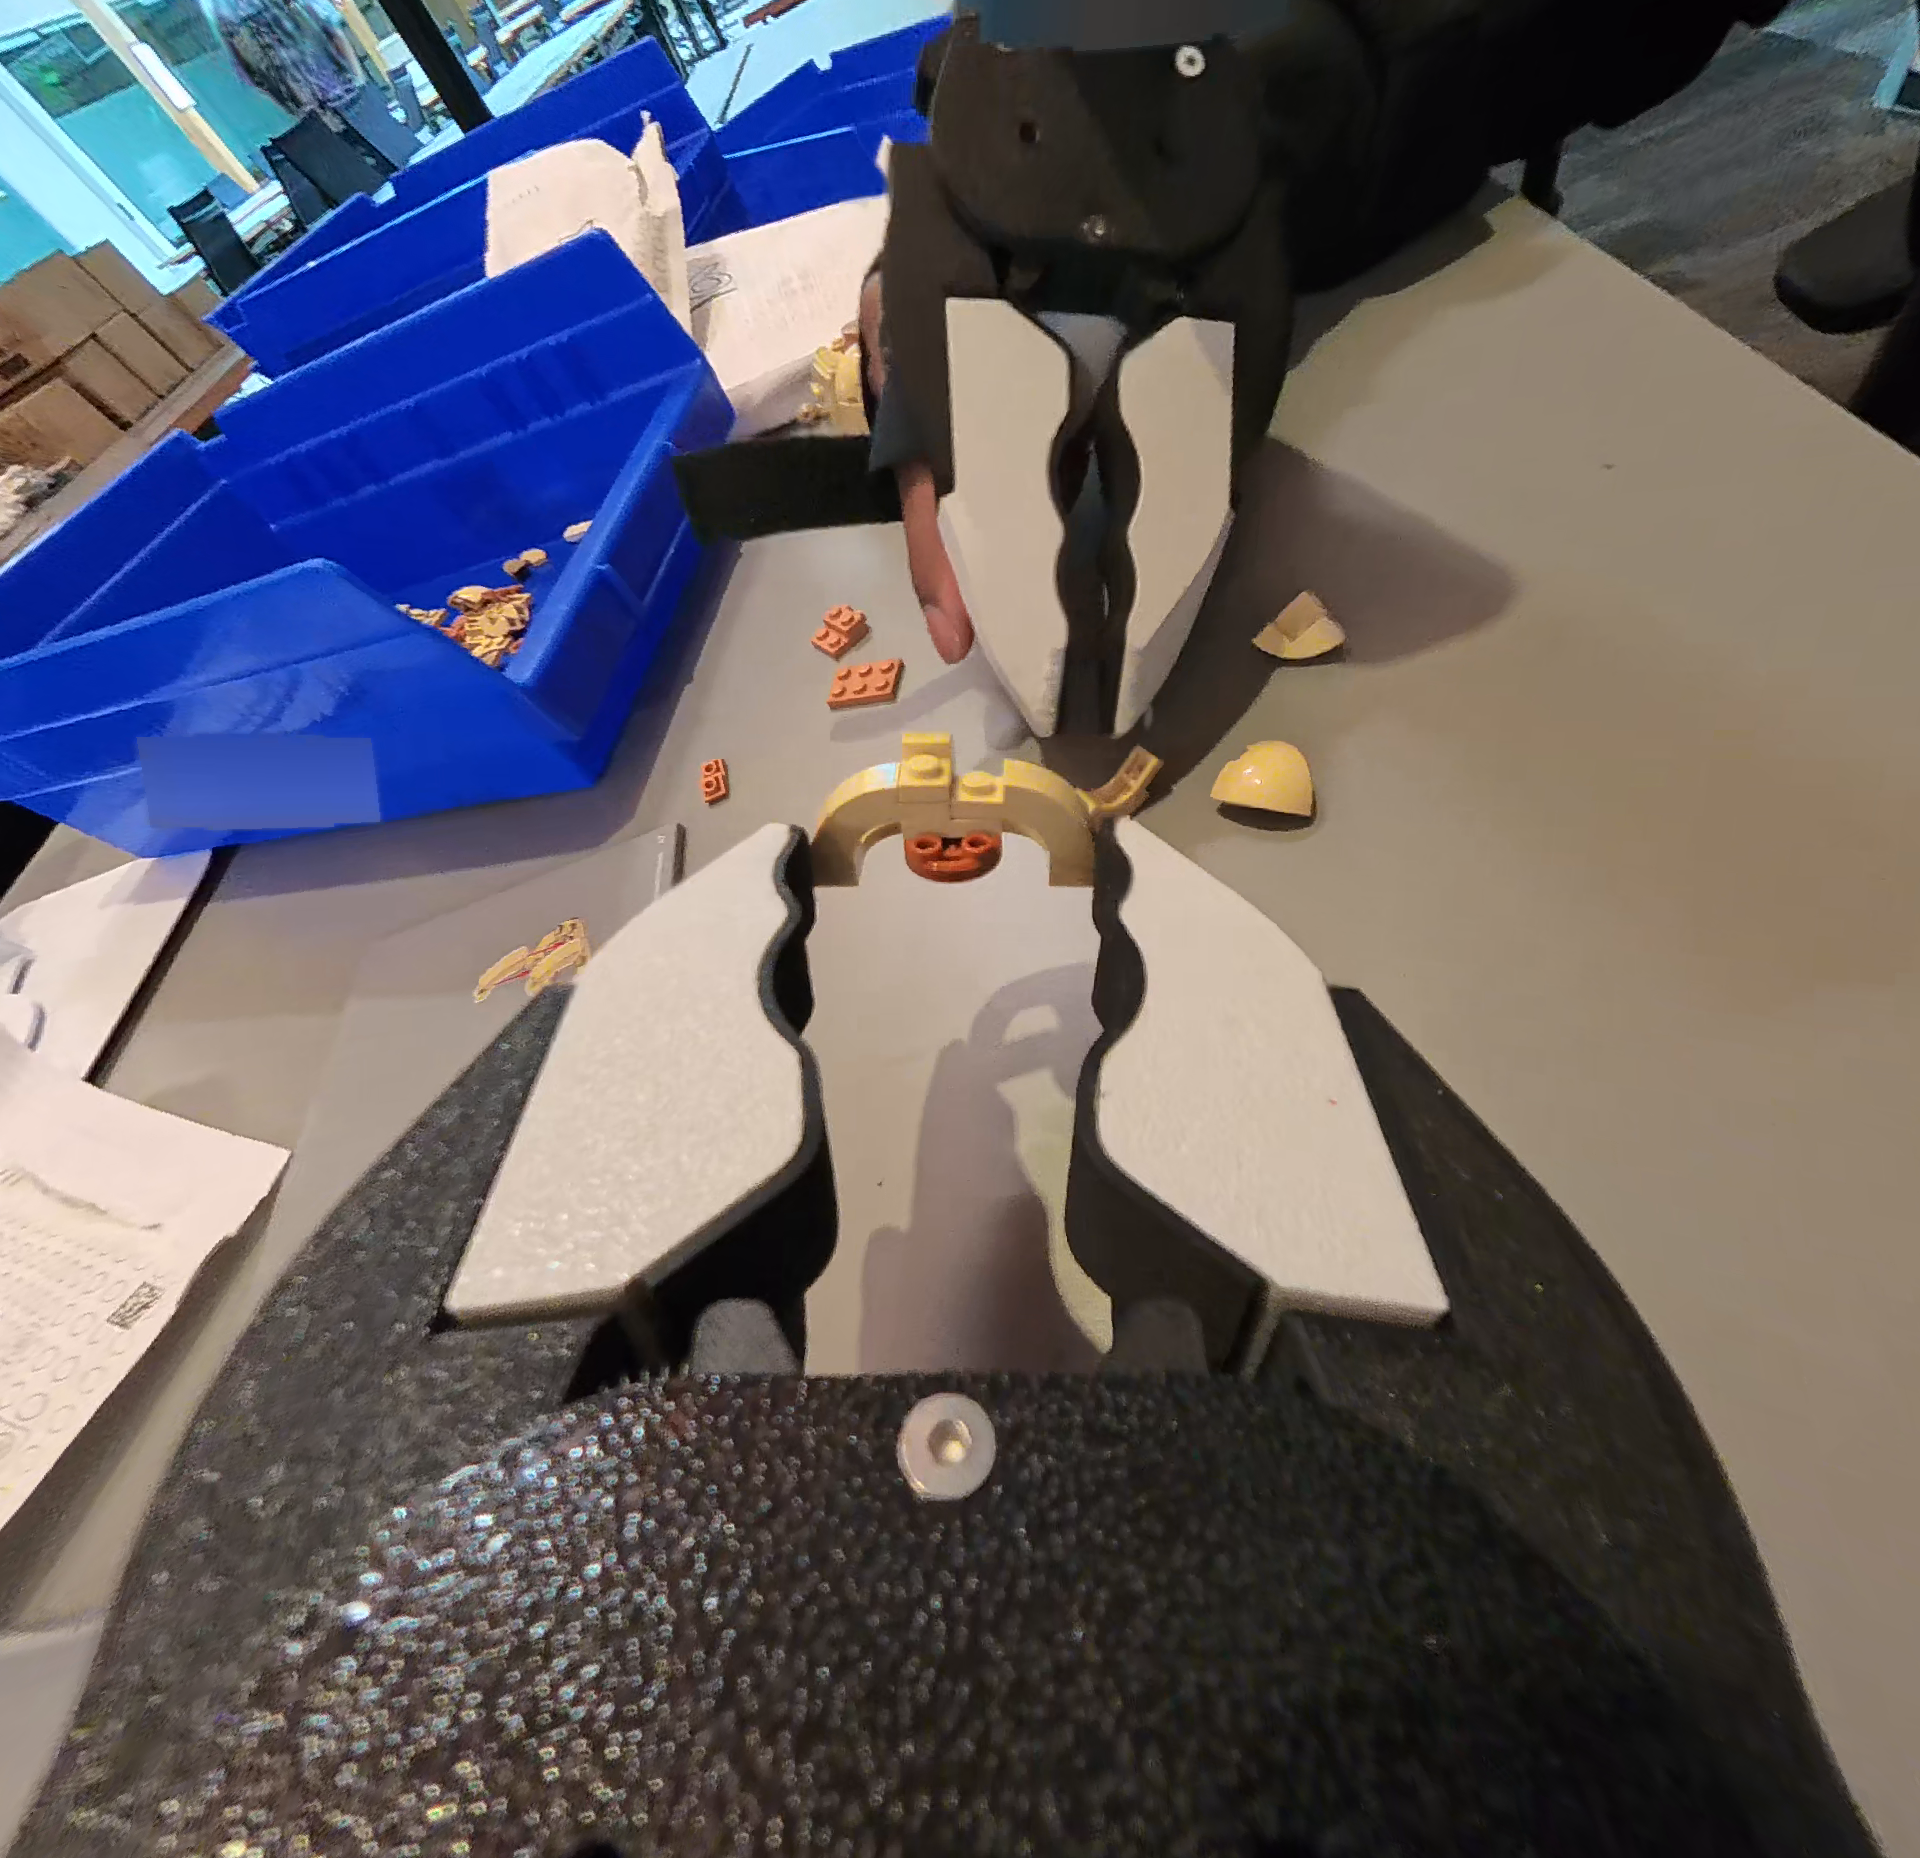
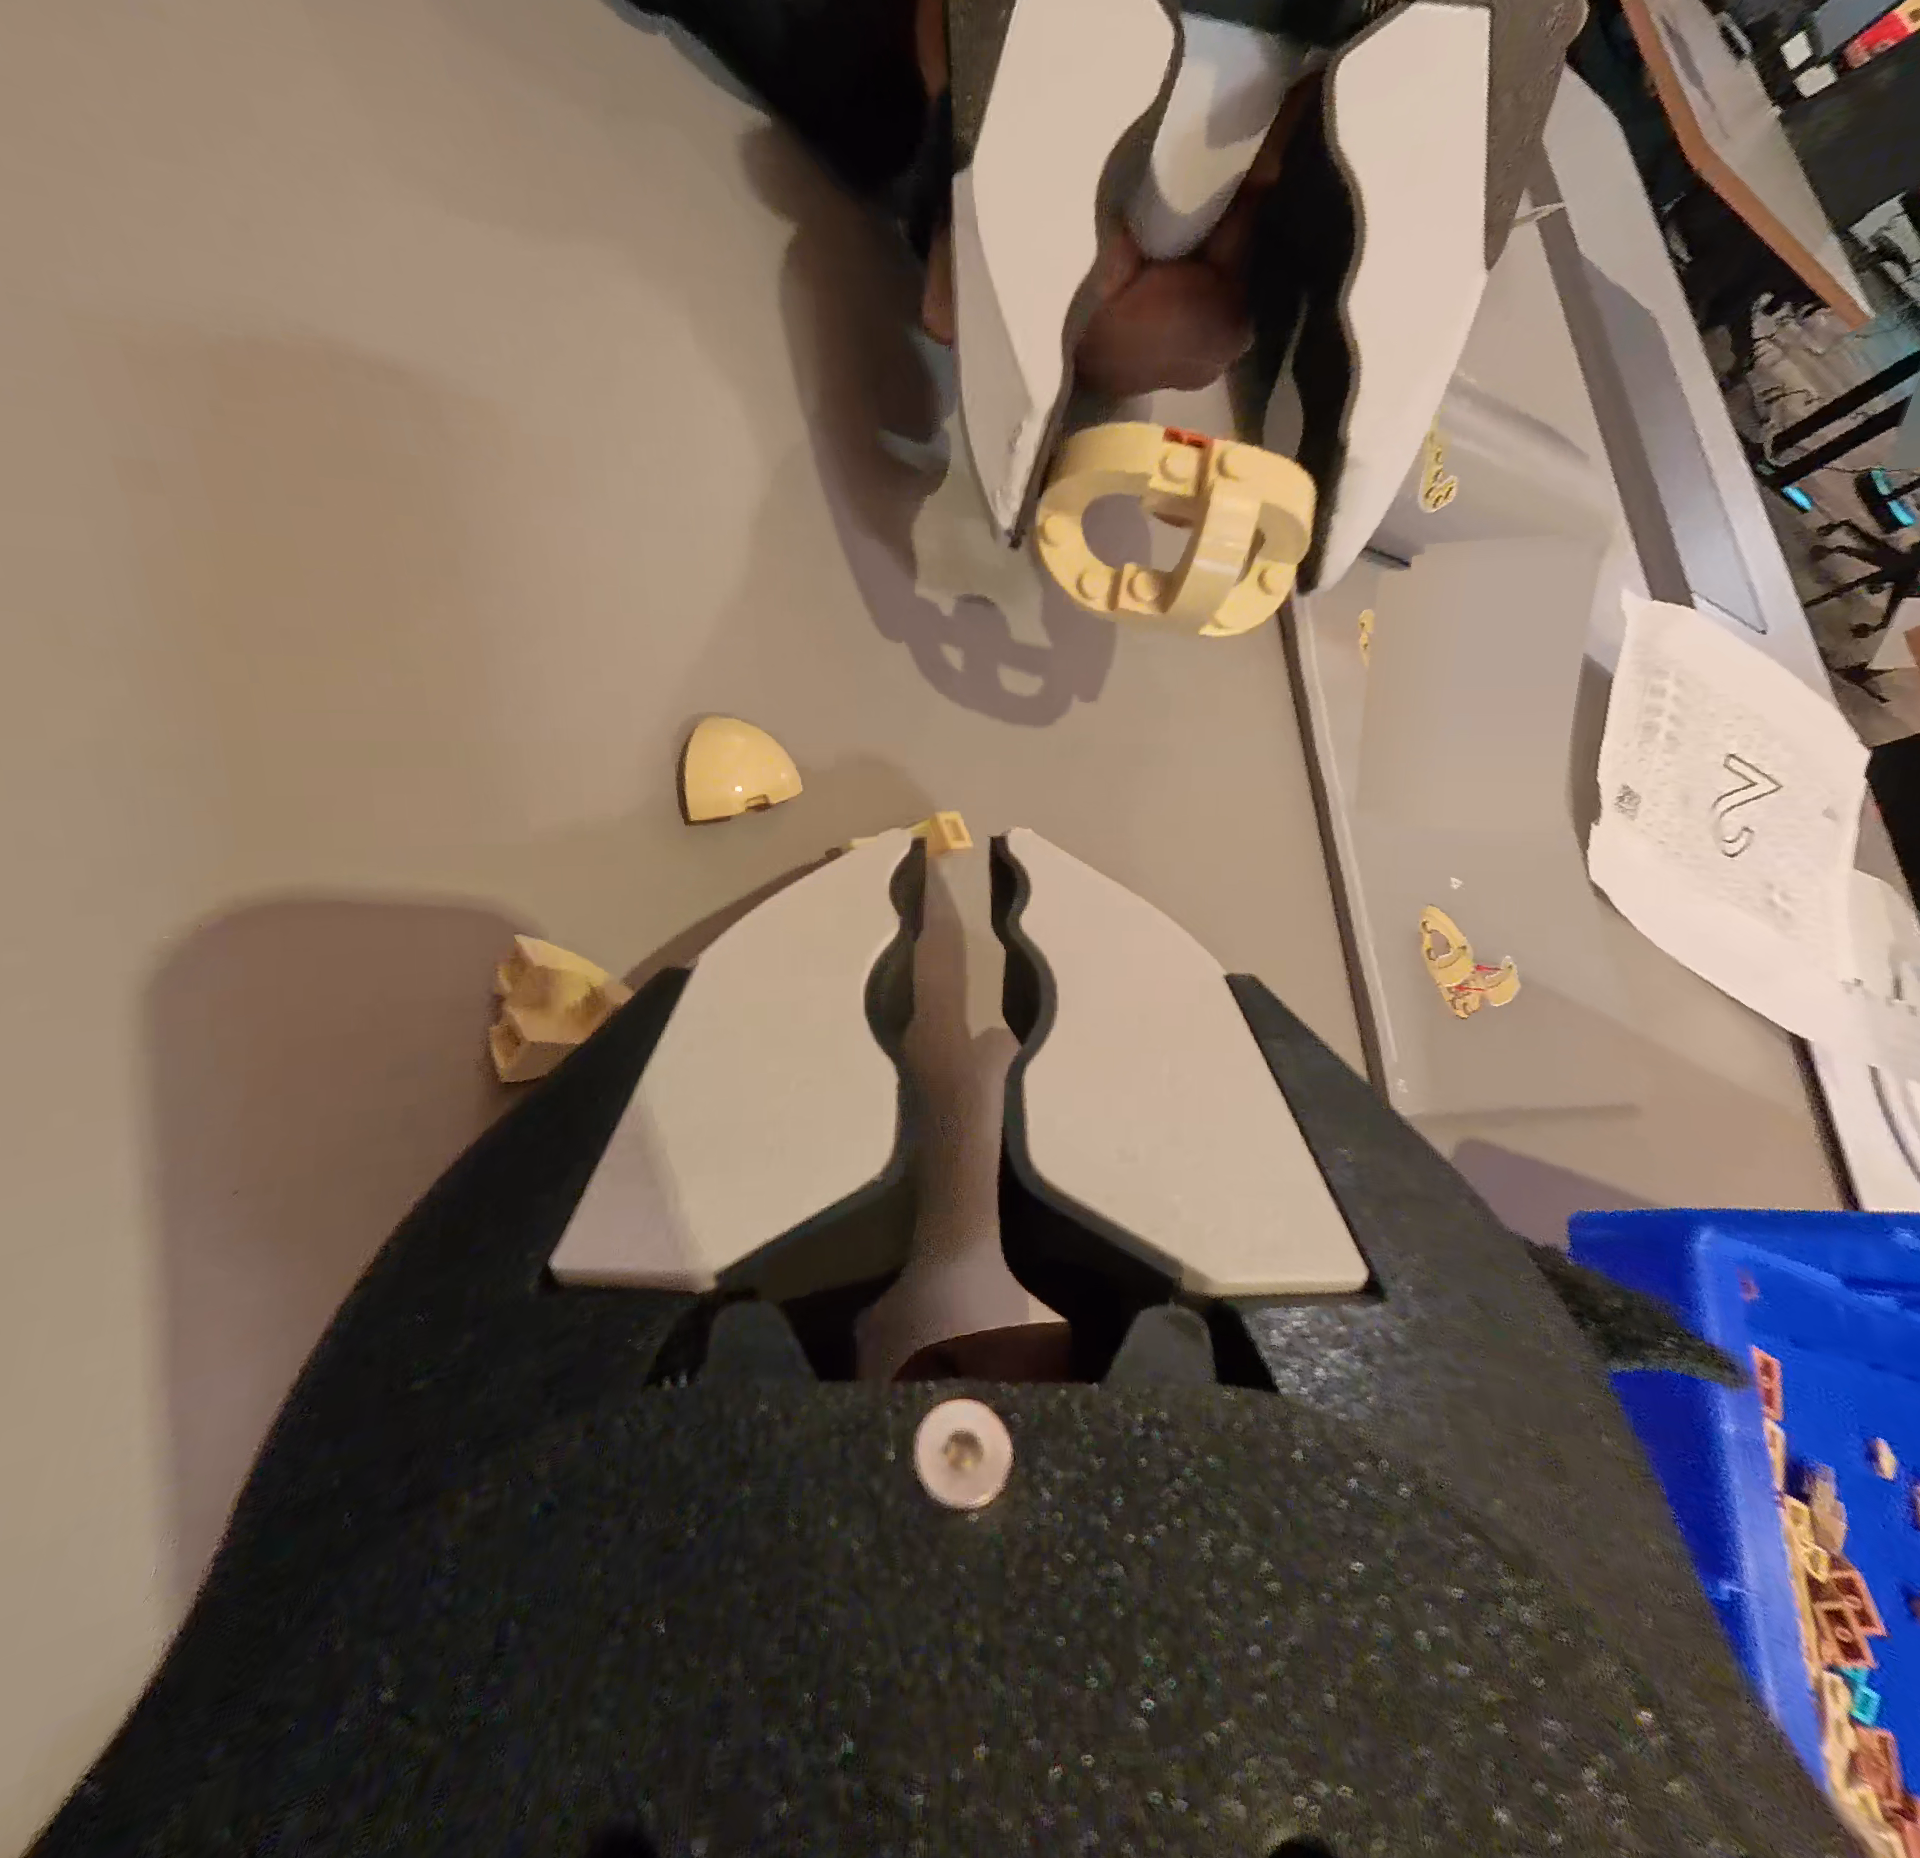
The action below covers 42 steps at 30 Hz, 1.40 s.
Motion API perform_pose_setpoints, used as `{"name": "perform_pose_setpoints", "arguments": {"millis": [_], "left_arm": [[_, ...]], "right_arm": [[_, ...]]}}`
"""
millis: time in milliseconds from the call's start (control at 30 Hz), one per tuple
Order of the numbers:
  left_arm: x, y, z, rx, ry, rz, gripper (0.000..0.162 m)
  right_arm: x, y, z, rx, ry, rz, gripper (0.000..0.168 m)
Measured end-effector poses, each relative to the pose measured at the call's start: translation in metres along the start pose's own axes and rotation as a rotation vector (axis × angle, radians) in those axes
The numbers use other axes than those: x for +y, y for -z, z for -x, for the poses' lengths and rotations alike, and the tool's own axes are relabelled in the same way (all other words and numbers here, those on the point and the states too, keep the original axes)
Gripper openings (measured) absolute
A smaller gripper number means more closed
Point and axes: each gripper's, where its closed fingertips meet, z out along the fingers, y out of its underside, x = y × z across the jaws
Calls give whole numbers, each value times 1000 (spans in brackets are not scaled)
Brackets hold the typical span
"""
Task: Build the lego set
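My left gripper [image 1: 951,868] has its jaws spread around the tan arch assembly [image 1: 954,811], pinching its two ends; a brown round piece [image 1: 945,852] sits under the arch; the assembly hangs at twelve o'clock from my wrist, above the grey surface [image 1: 1558,873]. My right gripper [image 2: 956,847] has its jaws nearly pressed together, a narrow gap left, holding nothing that I can see; a small tan clip [image 2: 948,832] lies at its tips. The grip is only on the ends, so I judge a push from the right could twist the assembly loose. I count two tan dome pieces [image 1: 1265,778], two brown plates [image 1: 864,682] and one tiny brown piece [image 1: 713,780] at eleven o'clock, and several blue bins [image 1: 416,603].
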Motion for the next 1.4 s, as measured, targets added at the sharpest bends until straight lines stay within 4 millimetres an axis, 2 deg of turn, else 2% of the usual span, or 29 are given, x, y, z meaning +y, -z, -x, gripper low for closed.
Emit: {"name": "perform_pose_setpoints", "arguments": {"millis": [200, 600, 767, 1033, 1133, 1300, 1400], "left_arm": [[5, -4, -8, 35, -33, 41, 52], [8, -6, -9, 41, -42, 68, 52], [10, -8, -9, 33, -50, 86, 52], [24, -17, -16, 56, -93, 200, 52], [24, -18, -17, 63, -81, 203, 52], [24, -18, -14, 58, -55, 205, 52], [20, -16, -15, 70, -35, 175, 51]], "right_arm": [[5, -1, 4, -48, -35, 21, 21], [5, -2, 6, -65, -37, 25, 27], [6, -4, 6, -78, -71, 44, 25], [7, -6, 11, -113, -95, 69, 11], [6, -8, 14, -126, -80, 76, 4], [5, -9, 16, -123, -18, 83, 3], [1, -6, 24, -189, -27, 49, 3]]}}
